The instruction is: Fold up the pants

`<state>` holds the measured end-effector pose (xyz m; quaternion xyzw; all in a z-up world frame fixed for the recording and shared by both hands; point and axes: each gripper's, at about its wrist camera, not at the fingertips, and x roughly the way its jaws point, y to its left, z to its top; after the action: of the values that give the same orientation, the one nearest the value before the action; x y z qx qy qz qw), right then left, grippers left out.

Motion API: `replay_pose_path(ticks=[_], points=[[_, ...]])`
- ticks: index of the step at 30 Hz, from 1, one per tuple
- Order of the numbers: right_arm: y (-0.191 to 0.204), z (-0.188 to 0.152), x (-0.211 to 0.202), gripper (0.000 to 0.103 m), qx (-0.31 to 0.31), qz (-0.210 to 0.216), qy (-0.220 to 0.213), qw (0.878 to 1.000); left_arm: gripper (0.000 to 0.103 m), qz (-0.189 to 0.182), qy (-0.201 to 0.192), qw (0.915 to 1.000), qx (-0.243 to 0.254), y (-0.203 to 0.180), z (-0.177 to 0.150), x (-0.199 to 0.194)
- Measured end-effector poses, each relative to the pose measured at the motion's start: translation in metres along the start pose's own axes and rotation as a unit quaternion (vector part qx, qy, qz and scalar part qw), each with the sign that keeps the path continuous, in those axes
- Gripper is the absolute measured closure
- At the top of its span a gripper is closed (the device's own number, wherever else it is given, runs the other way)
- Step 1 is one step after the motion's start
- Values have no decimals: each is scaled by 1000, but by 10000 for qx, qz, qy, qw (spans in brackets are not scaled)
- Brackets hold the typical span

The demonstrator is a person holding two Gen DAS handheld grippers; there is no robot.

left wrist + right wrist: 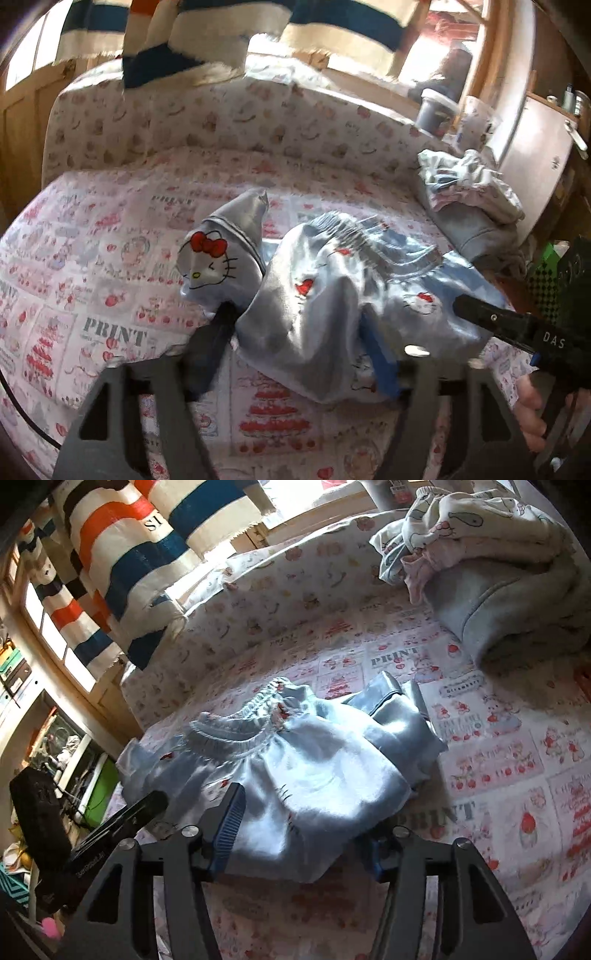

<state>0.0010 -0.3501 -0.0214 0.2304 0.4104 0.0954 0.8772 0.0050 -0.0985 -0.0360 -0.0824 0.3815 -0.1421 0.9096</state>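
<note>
Crumpled on the strawberry-print bedspread [517,760], well short of the heaped clothes pile [491,572]: light-blue Hello Kitty pants [332,295], straddled by both the left hand-held gripper [299,354] and right hand-held gripper [299,834], fingers spread, released.

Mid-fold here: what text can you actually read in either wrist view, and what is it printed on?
"PRINT": on the bedspread, again further back in both views.
"DAS": on the right gripper, seen from the left wrist view.
"SI": cut off, on the striped cloth.
Small lettering on the left gripper and on the bedspread's other squares: too blurred to read.
Pants: cartoon faces, no words.
</note>
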Motion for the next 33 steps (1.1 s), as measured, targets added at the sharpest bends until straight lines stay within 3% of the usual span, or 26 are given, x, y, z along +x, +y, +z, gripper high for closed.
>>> replay_pose_path(ticks=[1,5,8,11,14,19,24,27,28,30,33], points=[[-4,1,6,36,80,-99,-9,9999,17,1,96,9999,-139,5,1,4],[-13,5,12,30,292,-135,-226,9992,16,-132,167,9968,-767,28,5,15],[-21,16,20,19,578,236,-233,9978,14,-146,56,9942,-1062,38,14,22],[-24,28,28,19,774,317,-214,9963,14,-239,23,9927,-1179,39,21,31],[-26,34,33,19,809,209,-271,9961,14,-92,-35,9942,-1072,32,24,37],[-26,32,24,18,838,-367,-404,9950,14,10,-48,9959,-906,29,24,38],[-19,28,23,15,259,-962,-402,9942,14,-20,-12,9962,-876,30,24,37],[-24,25,15,15,417,-1330,-522,9889,14,-3,-17,9965,-836,28,23,36],[-27,25,14,15,489,-1174,-521,9905,14,-2,-16,9967,-816,28,23,37],[-33,30,17,13,460,-444,-284,9975,14,28,-11,9967,-805,26,23,37],[-32,38,27,13,503,342,79,9981,14,-5,1,9969,-788,25,24,39]])
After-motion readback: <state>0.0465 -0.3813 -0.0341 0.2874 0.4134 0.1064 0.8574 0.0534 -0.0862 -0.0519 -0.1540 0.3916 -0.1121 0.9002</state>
